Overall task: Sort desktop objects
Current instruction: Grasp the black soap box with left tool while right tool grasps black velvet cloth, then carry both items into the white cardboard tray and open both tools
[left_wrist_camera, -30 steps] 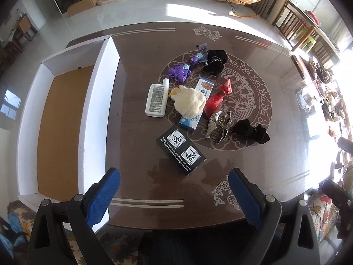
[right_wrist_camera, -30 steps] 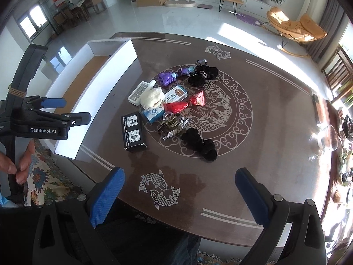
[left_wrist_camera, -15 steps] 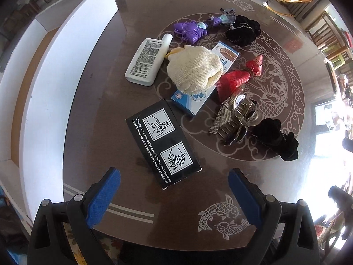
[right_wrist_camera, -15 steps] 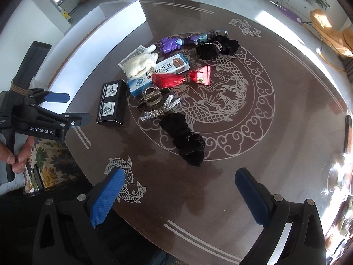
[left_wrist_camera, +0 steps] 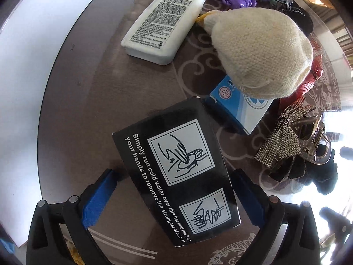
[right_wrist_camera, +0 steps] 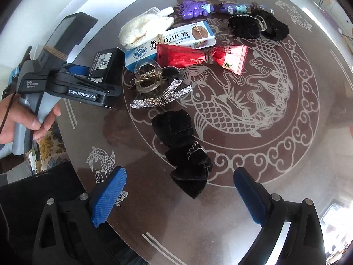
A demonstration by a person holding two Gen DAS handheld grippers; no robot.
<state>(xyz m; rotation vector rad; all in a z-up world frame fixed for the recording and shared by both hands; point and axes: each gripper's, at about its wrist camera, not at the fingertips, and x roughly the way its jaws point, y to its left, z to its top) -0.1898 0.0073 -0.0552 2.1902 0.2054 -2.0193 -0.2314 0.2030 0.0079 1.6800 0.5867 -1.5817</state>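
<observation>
- The black box [left_wrist_camera: 176, 172] is lying flat on the table [left_wrist_camera: 83, 114] in the lower centre of the left wrist frame, right between the fingers of the left gripper [left_wrist_camera: 174, 198]; its long axis is running from upper left to lower right, tilted against the line of the fingers.
- The left gripper is standing wide open, its blue pads [left_wrist_camera: 97, 201] flanking the box; the right pad is sitting just beside the box's edge, the left one a little apart, and I cannot tell whether either is touching.
- The left hand is plainly the nearer one for this box.
- The right gripper [right_wrist_camera: 178, 198] is hovering wide open and empty at the bottom of its frame, with the black velvet scrunchie [right_wrist_camera: 183, 150] lying just ahead of its fingers, long axis pointing down the frame.
</observation>
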